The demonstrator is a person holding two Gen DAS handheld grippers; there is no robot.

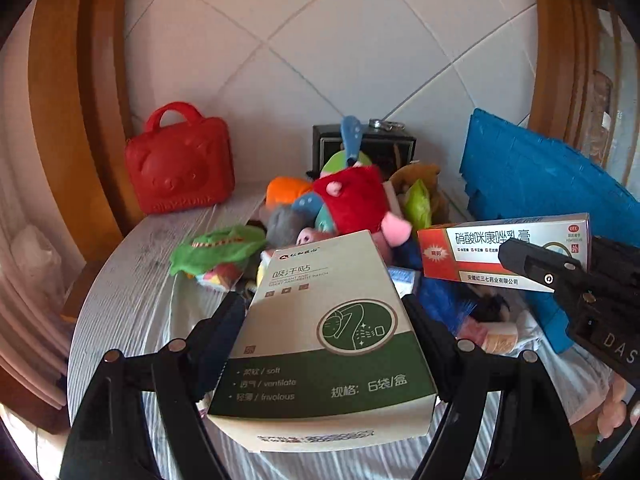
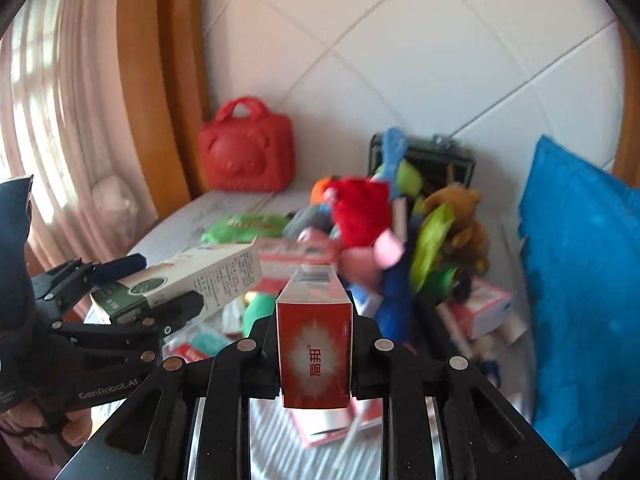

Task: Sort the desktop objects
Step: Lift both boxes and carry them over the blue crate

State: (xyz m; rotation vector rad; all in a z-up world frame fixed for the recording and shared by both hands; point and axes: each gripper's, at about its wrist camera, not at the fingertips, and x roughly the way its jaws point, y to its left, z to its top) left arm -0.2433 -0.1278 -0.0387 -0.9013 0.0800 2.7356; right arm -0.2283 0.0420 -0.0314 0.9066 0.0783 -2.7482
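My left gripper is shut on a wide white and green carton, lifted above the table. In the right wrist view the same carton hangs at the left between the left gripper's fingers. My right gripper is shut on a narrow red and white medicine box, also held in the air. That red box appears at the right of the left wrist view, pinched by the right gripper's finger. Below lies a heap of plush toys and small boxes.
A red bear-faced case stands at the back left against the tiled wall. A black box sits behind the toys. A blue crate stands at the right. The table has a pale wood-grain top; a wooden frame and curtain lie left.
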